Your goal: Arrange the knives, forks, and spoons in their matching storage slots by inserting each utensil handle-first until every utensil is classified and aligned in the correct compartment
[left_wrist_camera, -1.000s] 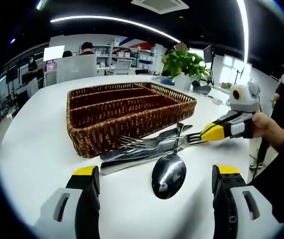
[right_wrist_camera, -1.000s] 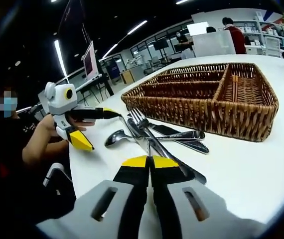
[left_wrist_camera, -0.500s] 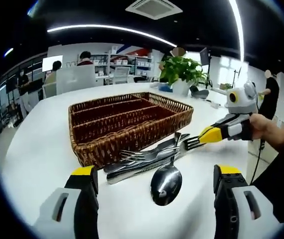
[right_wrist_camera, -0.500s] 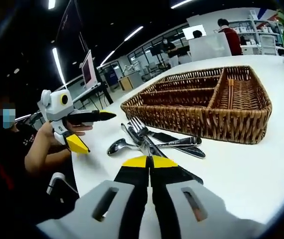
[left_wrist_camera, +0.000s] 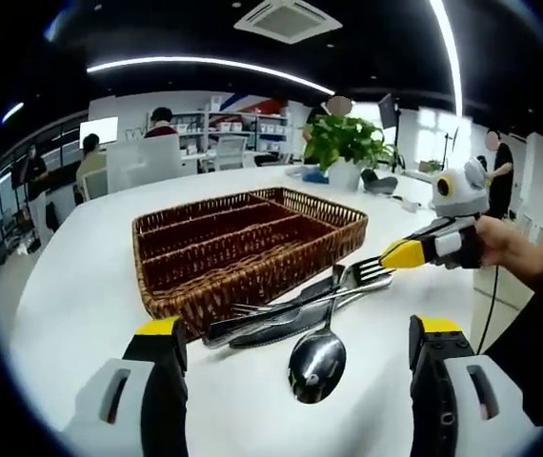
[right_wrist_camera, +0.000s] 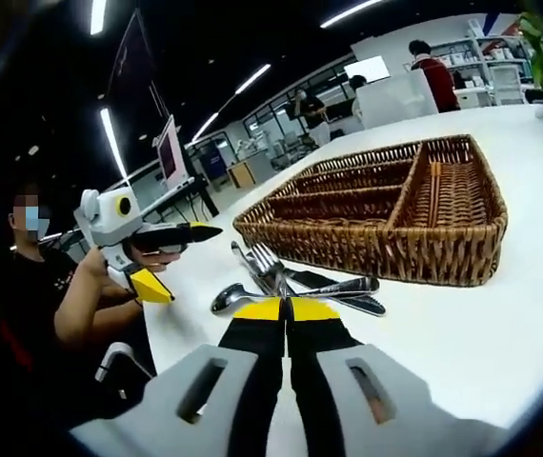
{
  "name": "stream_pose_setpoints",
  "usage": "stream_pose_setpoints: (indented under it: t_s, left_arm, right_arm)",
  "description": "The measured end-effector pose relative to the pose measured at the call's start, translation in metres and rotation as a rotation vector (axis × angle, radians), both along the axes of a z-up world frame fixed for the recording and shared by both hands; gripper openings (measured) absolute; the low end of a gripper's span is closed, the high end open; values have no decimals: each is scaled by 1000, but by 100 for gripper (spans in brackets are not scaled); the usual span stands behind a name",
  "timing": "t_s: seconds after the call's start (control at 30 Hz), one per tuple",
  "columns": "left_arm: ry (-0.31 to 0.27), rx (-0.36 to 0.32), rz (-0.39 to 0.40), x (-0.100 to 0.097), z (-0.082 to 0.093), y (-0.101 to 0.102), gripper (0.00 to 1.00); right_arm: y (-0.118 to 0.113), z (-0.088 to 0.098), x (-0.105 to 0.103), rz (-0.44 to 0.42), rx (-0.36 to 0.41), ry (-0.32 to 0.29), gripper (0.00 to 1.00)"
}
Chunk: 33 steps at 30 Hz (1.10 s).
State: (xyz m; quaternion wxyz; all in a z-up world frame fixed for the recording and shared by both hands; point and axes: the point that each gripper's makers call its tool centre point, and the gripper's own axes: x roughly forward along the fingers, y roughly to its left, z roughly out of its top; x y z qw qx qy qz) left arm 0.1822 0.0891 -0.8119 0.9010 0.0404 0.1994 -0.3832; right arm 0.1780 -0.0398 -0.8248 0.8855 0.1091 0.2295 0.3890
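On the white table (left_wrist_camera: 81, 286), the brown wicker divided storage basket (left_wrist_camera: 243, 243) stands beyond a loose pile of steel cutlery: a silver fork (left_wrist_camera: 281, 307), knives and a round-bowled steel spoon (left_wrist_camera: 317, 362) nearest. The left gripper (left_wrist_camera: 291, 376) hangs near the spoon, jaws wide apart, holding nothing. The right gripper (right_wrist_camera: 287, 309), jaws pressed together, is clamped on the fork's handle end at the pile's right.

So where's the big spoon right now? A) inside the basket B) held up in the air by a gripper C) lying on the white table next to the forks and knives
C: the spoon lies bowl-down on the white table beside the pile of forks and knives, in front of the wicker basket, whose slots look empty.
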Motion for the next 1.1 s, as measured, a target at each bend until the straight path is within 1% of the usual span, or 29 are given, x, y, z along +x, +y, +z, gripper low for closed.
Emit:
stream_pose_setpoints:
  t_s: [0.13,0.3,0.6,0.7,0.9,1.1]
  left_arm:
    - [-14,5,-2,2,8,-2,99]
    - [-33,4,8,1,15,1,99]
    - [-39,8,17,3,17,4,99]
    - [-42,9,17,3,18,4,99]
    - [-47,13,18,4,19,4,99]
    - [-52,12,18,5,21,3,99]
  right_arm:
    - [-5,10,3,-4,-6,-26,0]
    - [-10,19,13,-4,-22,-55,0]
    - [-14,33,23,0,-34,-90,0]
    - [-17,37,30,-2,-41,-102,0]
    - [-22,48,47,0,-62,-131,0]
    - [-21,55,71,9,-99,-162,0]
